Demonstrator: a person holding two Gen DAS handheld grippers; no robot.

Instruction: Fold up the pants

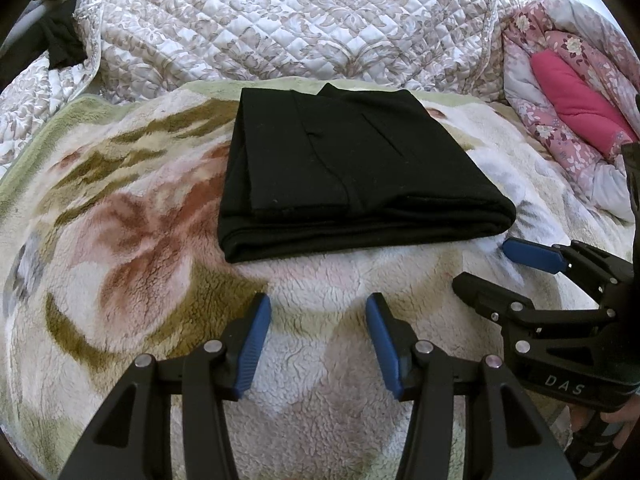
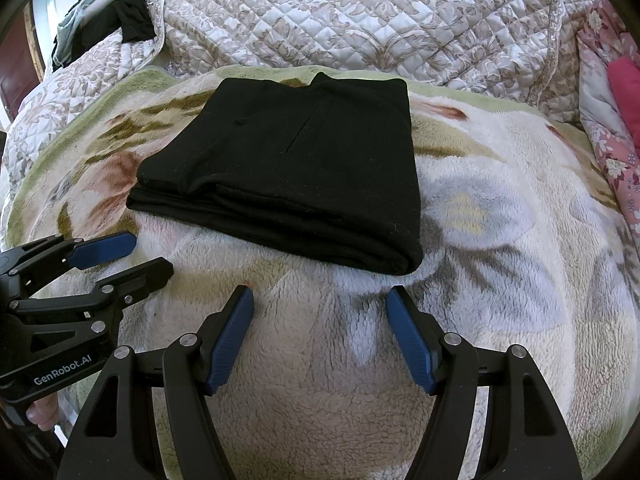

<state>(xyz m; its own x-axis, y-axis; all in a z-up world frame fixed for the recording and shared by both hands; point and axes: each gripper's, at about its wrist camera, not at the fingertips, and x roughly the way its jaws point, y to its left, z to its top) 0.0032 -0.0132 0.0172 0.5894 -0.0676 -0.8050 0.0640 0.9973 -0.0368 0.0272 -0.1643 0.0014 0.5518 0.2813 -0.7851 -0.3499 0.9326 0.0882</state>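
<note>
Nearest the cameras, the left tongs (image 1: 318, 308) stood apart with nothing between the blue pads, only fleece below. The right tongs (image 2: 320, 300) gaped wider, likewise empty. Each pair showed at the edge of the other's view, side by side and just short of the cloth, neither touching it.

Just beyond them lay the black pants (image 1: 344, 168), resting on the floral fleece blanket (image 1: 132, 216) spread over the bed. They had been brought down to a compact, layered rectangle: several thicknesses stacked along the near edge, a rounded fold down the right side, and looser edges showing at the left. I judged the folding essentially done; what seemed left, if anything, was squaring the slightly offset top layer or moving the bundle away.

The rectangle was nearly as deep as it was broad, so its long axis was hard to call. A seam on top ran from near to far, and a small point of cloth poked out at the far edge.

Behind it rose a quilted coverlet (image 1: 280, 20), with a pink floral quilt (image 1: 568, 100) bunched at the right.
</note>
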